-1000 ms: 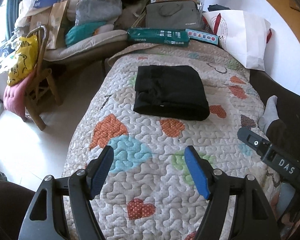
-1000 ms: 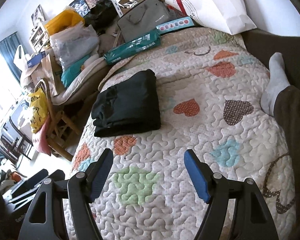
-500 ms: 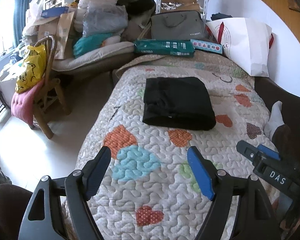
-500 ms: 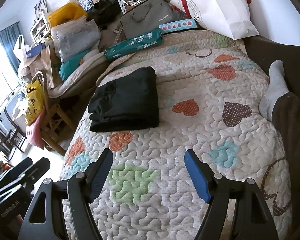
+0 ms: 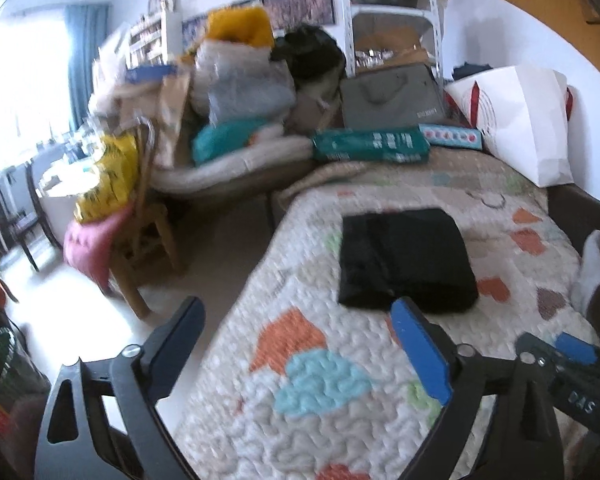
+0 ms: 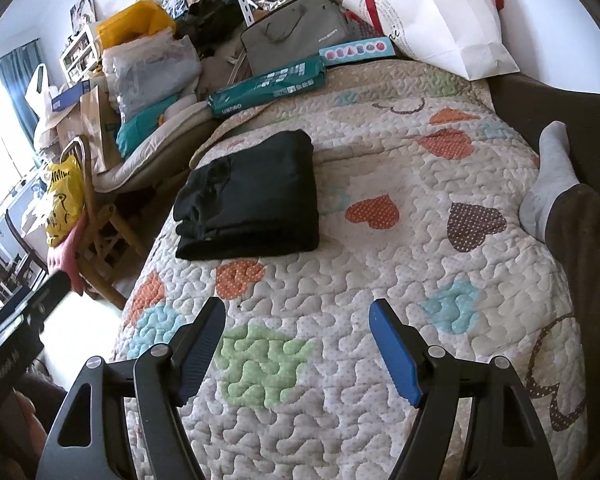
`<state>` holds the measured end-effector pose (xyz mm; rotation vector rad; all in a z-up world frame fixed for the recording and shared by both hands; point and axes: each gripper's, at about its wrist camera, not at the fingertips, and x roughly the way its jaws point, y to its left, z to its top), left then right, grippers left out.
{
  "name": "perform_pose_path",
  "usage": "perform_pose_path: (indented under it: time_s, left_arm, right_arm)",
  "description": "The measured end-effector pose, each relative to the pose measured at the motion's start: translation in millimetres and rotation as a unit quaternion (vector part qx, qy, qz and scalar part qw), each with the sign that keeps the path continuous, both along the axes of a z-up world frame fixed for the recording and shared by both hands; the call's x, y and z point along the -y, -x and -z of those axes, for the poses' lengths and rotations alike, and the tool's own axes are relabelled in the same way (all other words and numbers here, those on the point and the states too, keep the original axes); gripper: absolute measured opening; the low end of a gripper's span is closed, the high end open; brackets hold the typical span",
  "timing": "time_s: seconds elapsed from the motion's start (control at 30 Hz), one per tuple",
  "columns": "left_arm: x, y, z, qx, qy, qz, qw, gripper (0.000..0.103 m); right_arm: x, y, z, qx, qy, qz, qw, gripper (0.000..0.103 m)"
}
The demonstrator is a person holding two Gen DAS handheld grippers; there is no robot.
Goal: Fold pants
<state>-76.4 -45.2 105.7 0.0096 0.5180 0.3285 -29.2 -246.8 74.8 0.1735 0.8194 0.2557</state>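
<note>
Black pants lie folded in a flat rectangular stack on the heart-patterned quilt; they also show in the right wrist view. My left gripper is open and empty, well back from the pants, over the bed's near left edge. My right gripper is open and empty, above the quilt in front of the pants. The right gripper's body shows at the lower right of the left wrist view. The left gripper's body shows at the left edge of the right wrist view.
A person's socked foot and leg rest on the bed's right side. A green box, grey bag and white paper bag crowd the head of the bed. A wooden chair with a yellow bag stands left on the floor.
The left gripper has drawn back and swung left and upward, so the pants sit farther off and more of the room shows. The right gripper has pulled back slightly. Both stay open.
</note>
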Motion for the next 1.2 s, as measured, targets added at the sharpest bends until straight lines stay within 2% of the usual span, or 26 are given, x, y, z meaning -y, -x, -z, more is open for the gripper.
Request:
perform_pose_path:
  time_s: [0.2, 0.33, 0.5, 0.83, 1.07, 1.2]
  left_arm:
    - [8.0, -6.0, -15.7, 0.031, -0.046, -0.012, 0.9984, 0.103]
    - [8.7, -18.3, -16.3, 0.026, -0.028, 0.015, 0.9991, 0.103]
    - [0.3, -44.8, 3.6, -0.026, 0.013, 0.039, 0.9988, 0.103]
    - [-7.5, -52.9, 41.7, -0.067, -0.002, 0.059, 0.9961, 0.103]
    - [-12.2, -56.3, 52.2, -0.094, 0.034, 0.072, 0.9924, 0.103]
    - [-10.3, -55.3, 53.4, -0.097, 0.039, 0.074, 0.9918, 0.103]
  right_arm:
    - [5.8, 0.2, -4.7, 0.018, -0.001, 0.02, 1.0, 0.079]
    - [8.8, -1.7, -4.2, 0.018, 0.001, 0.03, 0.999, 0.08]
    - [12.3, -5.4, 1.1, 0.011, 0.007, 0.04, 0.999, 0.08]
    - [3.5, -13.3, 12.5, 0.0, 0.033, 0.044, 0.998, 0.08]
    - [-15.7, -14.4, 21.6, 0.0, 0.068, 0.021, 0.997, 0.081]
    - [-18.2, -15.2, 26.1, -0.006, 0.07, 0.015, 0.997, 0.081]
